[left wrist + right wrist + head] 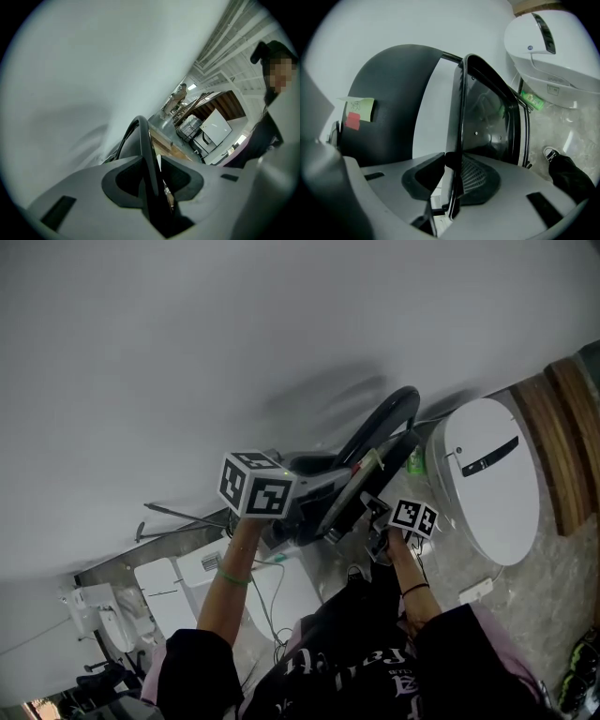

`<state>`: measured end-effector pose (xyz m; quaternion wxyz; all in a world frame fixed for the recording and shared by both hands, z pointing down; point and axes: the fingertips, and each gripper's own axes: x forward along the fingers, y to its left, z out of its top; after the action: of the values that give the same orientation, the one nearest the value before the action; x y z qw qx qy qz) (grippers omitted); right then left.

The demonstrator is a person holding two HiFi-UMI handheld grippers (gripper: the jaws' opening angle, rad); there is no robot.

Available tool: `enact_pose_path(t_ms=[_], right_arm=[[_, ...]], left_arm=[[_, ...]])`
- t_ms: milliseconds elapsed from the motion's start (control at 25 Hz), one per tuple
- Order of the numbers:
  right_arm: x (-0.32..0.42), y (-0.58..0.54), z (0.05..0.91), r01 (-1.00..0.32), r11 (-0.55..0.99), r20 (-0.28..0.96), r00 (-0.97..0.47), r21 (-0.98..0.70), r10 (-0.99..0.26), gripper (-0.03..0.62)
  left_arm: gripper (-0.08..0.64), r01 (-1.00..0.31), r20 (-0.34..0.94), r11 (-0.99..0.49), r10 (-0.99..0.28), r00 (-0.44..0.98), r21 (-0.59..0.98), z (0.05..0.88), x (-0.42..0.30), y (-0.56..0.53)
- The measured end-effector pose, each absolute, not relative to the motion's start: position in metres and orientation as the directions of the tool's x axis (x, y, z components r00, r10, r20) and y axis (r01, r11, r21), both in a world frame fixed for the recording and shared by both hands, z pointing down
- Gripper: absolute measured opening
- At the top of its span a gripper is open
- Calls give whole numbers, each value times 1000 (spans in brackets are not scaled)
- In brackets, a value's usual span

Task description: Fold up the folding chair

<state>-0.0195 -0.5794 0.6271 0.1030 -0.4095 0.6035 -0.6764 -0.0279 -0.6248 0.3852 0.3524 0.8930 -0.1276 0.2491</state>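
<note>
The black folding chair [373, 448] stands close against a white wall, held between both grippers. In the left gripper view its curved black frame tube [144, 145] runs up between the jaws, and my left gripper [153, 182] is shut on it. My right gripper [453, 180] is shut on the thin edge of the seat panel [487, 119]. Left of that, the rounded backrest [391, 108] carries a pale green note and a red label. In the head view the left gripper [314, 507] is at the chair's left and the right gripper [380, 532] at its lower right.
A white oval-lidded unit [487, 479] stands right of the chair, with a wooden panel [561, 432] beyond it and a green object [415, 462] between. White appliances [173, 592] stand at lower left. A person's shoe [551, 153] rests on the speckled floor [562, 124].
</note>
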Motion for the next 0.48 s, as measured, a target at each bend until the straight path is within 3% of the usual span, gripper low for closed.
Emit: enact_pose_path(t_ms=[480], right_arm=[[-89, -700, 625, -344, -209, 401, -730, -915, -553, 89]], left_arm=[[121, -514, 617, -712, -143, 774, 479, 393, -104, -771]])
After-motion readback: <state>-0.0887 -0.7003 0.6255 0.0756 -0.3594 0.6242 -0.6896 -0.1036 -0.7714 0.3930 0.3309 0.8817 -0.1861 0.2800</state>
